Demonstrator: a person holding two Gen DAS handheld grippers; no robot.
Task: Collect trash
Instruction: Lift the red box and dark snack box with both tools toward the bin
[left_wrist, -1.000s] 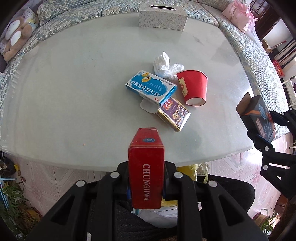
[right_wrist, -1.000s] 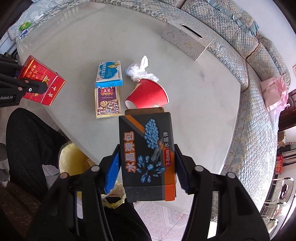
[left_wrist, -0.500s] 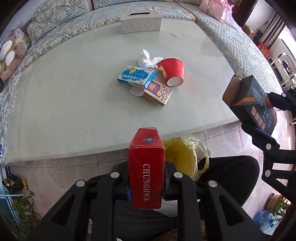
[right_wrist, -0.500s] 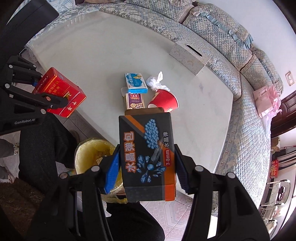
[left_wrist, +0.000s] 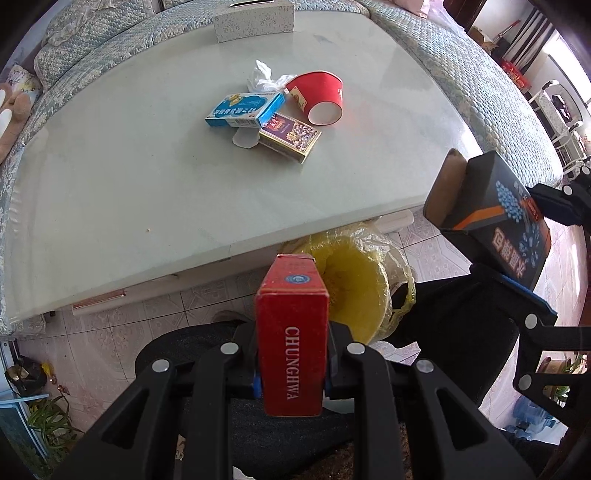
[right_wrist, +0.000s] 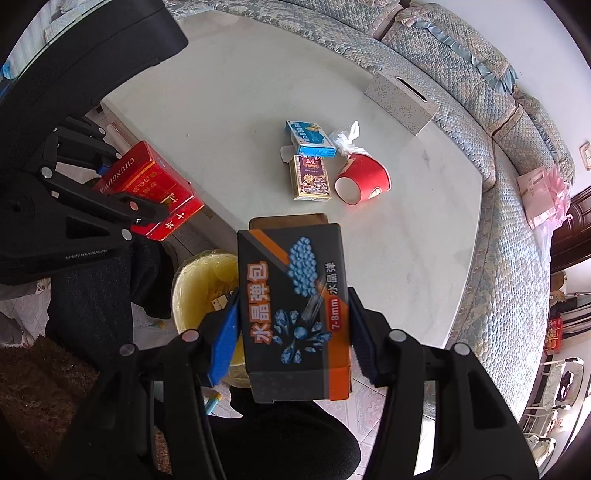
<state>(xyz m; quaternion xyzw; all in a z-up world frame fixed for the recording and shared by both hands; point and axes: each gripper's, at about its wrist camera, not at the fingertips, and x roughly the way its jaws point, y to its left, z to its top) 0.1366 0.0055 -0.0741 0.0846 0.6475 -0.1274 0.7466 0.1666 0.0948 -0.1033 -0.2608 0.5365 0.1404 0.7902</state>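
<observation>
My left gripper is shut on a red Chunghwa carton, held off the table's near edge beside the yellow-lined bin. My right gripper is shut on a black and orange box, held above the floor next to the bin. The red carton also shows in the right wrist view, the black box in the left wrist view. On the table lie a red paper cup on its side, a blue box, a dark patterned box and a crumpled white bag.
A patterned tissue box stands at the table's far edge. A quilted sofa curves round the table. The person's dark-trousered legs are below the grippers. Potted plants stand on the tiled floor at the left.
Both grippers have drawn back from over the table towards the person, each keeping its box. The yellow bin has come into view beneath them.
</observation>
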